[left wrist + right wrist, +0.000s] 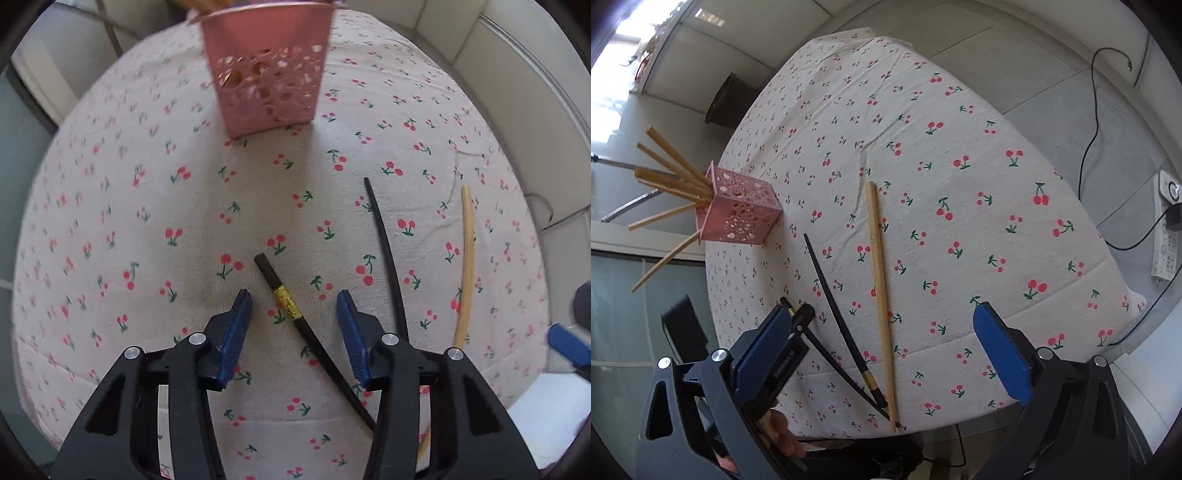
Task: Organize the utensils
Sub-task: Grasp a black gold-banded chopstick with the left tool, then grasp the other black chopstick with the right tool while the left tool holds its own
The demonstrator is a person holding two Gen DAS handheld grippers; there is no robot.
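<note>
**Desk:** On the cherry-print tablecloth [155, 206], what lies around the pink perforated holder [264, 79]?

**Photographer:** Three loose chopsticks, all nearer the cameras than the holder; a black chopstick with a gold band [284, 299] lies slantwise below it in the left wrist view; to that one's right lies a plain black chopstick [384, 236], thin end toward the holder; farther right again, a pale wooden chopstick [467, 258]; the holder itself stands upright on the cloth with several wooden chopsticks [670, 177] fanning out of its top.

**Desk:** And the left gripper [293, 301]?

**Photographer:** Well short of the holder, pointing steeply down; its jaws stand about half apart, one blue pad on each side of the gold-banded chopstick; cloth shows between each pad and the stick, so nothing is gripped.

**Desk:** The right gripper [882, 321]?

**Photographer:** Jaws spread wide and empty, over the table edge opposite the holder's side; the wooden chopstick and the plain black one lie on the cloth between its fingers, untouched; part of a hand [783, 432] shows below its left finger, and the left gripper appears just beyond that finger, over the banded chopstick's thick end.

**Desk:** Anything off the table?

**Photographer:** A white power strip [1165, 229] on the floor, far from the holder.
</note>
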